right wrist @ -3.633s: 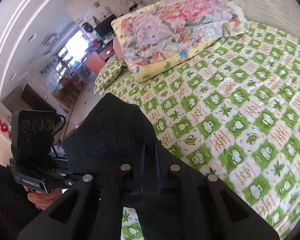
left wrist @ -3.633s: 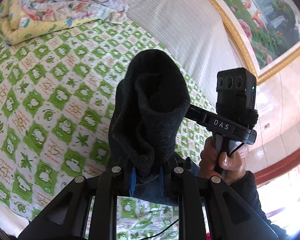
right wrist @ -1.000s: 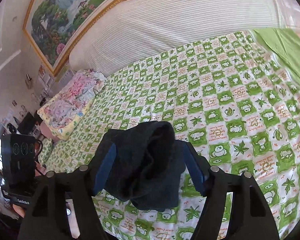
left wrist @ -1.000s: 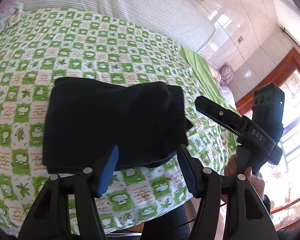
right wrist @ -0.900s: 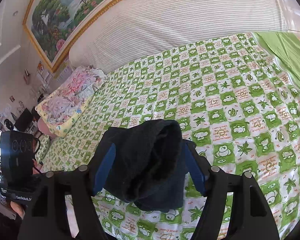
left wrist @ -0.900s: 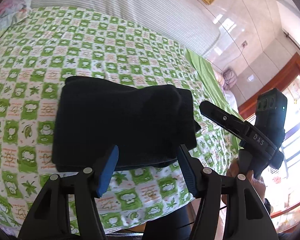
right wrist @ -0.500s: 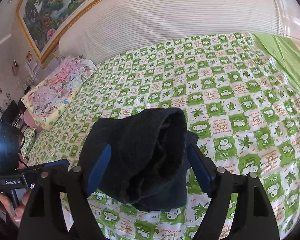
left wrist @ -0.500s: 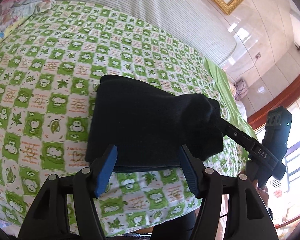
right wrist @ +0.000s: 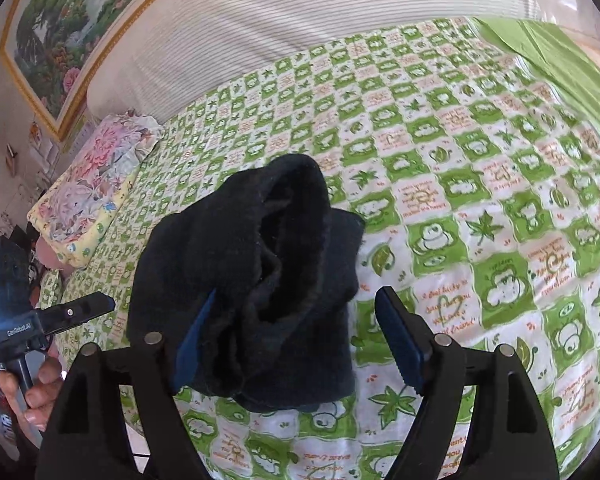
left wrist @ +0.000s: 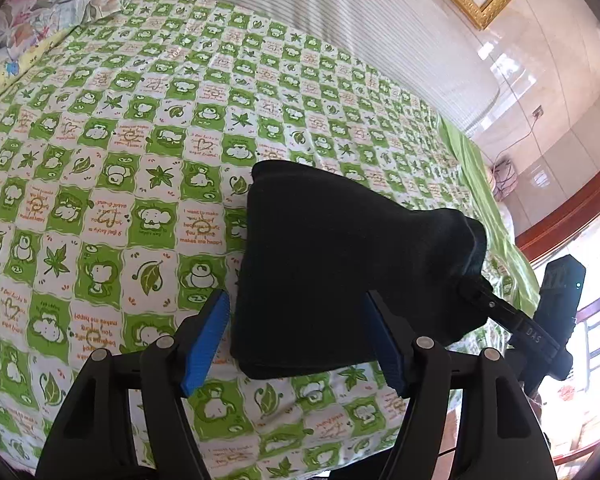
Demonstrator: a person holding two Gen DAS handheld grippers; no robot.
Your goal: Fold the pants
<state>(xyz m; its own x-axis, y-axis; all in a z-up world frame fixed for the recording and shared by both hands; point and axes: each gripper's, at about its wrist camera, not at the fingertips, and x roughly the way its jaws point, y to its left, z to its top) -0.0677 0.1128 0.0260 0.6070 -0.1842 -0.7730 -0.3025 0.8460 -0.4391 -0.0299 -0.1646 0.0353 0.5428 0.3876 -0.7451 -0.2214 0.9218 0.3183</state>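
Lying folded on bed (left wrist: 100, 168), black pants (left wrist: 340, 272) just released; left hand-held gripper (left wrist: 300, 340), right hand-held gripper (right wrist: 296, 344) now apart; fold looks done.

Bed (left wrist: 112, 128) carried a green-and-white checked sheet printed with leaves and cartoon animals. Striped pale headboard (right wrist: 300, 20) ran along its far edge. Gold-framed landscape painting (right wrist: 56, 28) hung on the wall above. Floral quilt (right wrist: 96, 184), folded, sat at the bed's far left corner. Glossy tiled wall (left wrist: 540, 92) reflected daylight; a wood-framed window (left wrist: 596, 320) glared bright at right.
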